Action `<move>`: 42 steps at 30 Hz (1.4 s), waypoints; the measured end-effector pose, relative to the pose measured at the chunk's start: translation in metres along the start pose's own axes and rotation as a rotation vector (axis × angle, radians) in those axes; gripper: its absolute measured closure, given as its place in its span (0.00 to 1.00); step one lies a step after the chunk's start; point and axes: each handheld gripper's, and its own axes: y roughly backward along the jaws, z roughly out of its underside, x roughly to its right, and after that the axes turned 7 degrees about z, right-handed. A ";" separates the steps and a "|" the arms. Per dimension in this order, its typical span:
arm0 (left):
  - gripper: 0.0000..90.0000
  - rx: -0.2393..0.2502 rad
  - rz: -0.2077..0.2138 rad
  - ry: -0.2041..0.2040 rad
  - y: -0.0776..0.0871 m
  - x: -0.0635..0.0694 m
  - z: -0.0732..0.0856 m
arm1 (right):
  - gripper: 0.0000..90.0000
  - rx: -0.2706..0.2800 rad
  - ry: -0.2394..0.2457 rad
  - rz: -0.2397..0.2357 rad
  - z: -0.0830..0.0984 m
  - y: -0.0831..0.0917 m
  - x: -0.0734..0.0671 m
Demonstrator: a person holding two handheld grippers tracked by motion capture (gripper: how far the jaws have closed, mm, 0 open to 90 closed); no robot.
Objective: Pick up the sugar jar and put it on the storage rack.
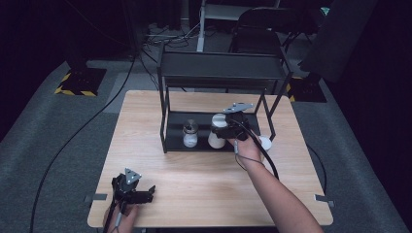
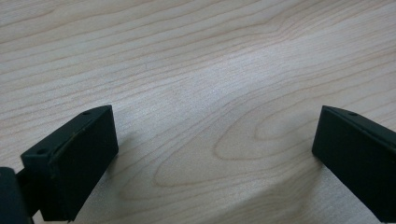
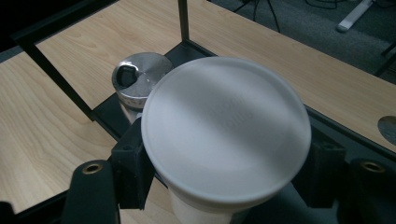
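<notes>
My right gripper (image 1: 224, 130) is clamped on the white jar (image 3: 226, 135), on the rack's (image 1: 167, 131) bottom shelf just right of the glass shaker (image 1: 190, 134). My left gripper (image 1: 132, 192) rests near-left on the table (image 1: 204, 179), jaws apart.

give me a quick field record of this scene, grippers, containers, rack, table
right gripper: shut on the white lidded container, jaws either side just under its lid
left gripper: open, nothing between the jaws, low over the wooden table
white lidded container: at the black rack, lower shelf level
glass jar: metal lid, stands on the lower shelf, left of the container in the high view
small white round thing: on the table by the rack's right side
</notes>
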 end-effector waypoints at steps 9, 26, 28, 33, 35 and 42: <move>0.00 0.000 -0.001 0.000 0.000 0.000 0.000 | 0.37 -0.026 -0.011 0.013 0.001 -0.022 -0.003; 0.00 0.000 0.000 0.000 0.000 0.000 0.000 | 0.36 -0.046 -0.040 0.031 0.005 -0.037 -0.002; 0.00 0.000 0.000 0.000 0.000 0.000 0.000 | 0.32 -0.042 -0.039 0.020 0.006 -0.037 0.000; 0.00 0.000 0.000 0.000 0.000 0.000 0.000 | 0.15 0.003 -0.031 0.045 0.008 -0.024 -0.008; 0.00 0.000 -0.001 0.000 0.000 0.000 0.000 | 0.12 0.030 -0.028 0.060 0.009 -0.015 -0.011; 0.00 0.000 0.000 0.000 0.000 0.000 0.000 | 0.08 0.065 -0.012 0.053 0.010 0.015 -0.010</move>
